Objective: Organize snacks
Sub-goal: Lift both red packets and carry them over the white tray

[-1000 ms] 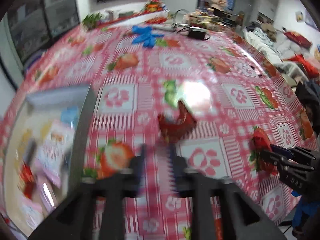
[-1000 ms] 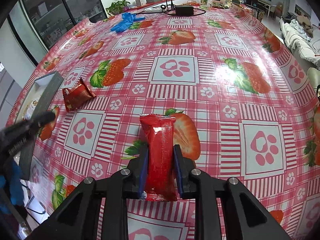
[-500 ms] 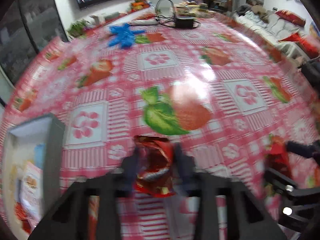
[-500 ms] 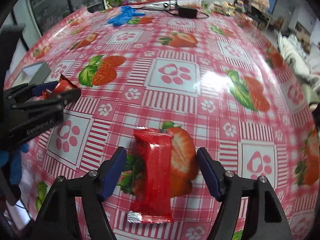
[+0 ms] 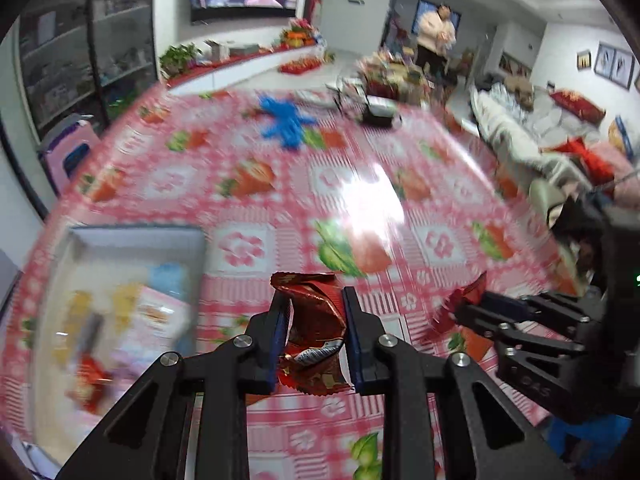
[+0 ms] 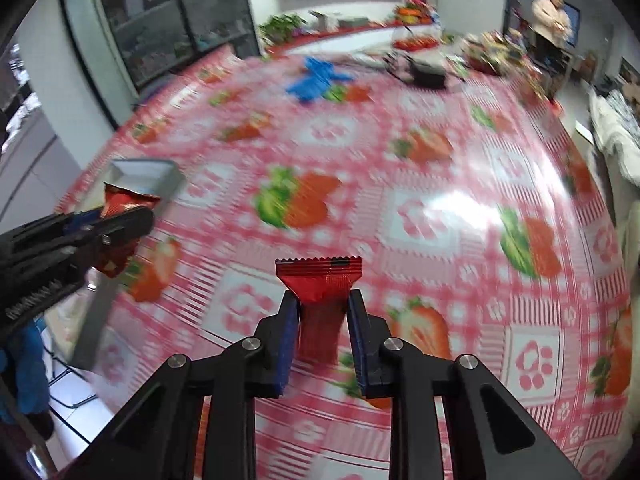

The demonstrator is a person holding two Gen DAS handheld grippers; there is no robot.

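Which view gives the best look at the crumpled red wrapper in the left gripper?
The left wrist view: the crumpled red wrapper sits sharp and central, pinched between the left gripper's closing jaws. The right wrist view shows only its top edge poking above that gripper at the frame's left.

Bright glare on tablecloth (image 5: 372,208); motion blur, fisheye.

Your left wrist camera looks steeply down along its fingers at the strawberry tablecloth (image 5: 248,240), close above it, with the grey box (image 5: 132,236) at its left. Your right wrist camera faces likewise, farther right of that box (image 6: 140,168); both views share it.
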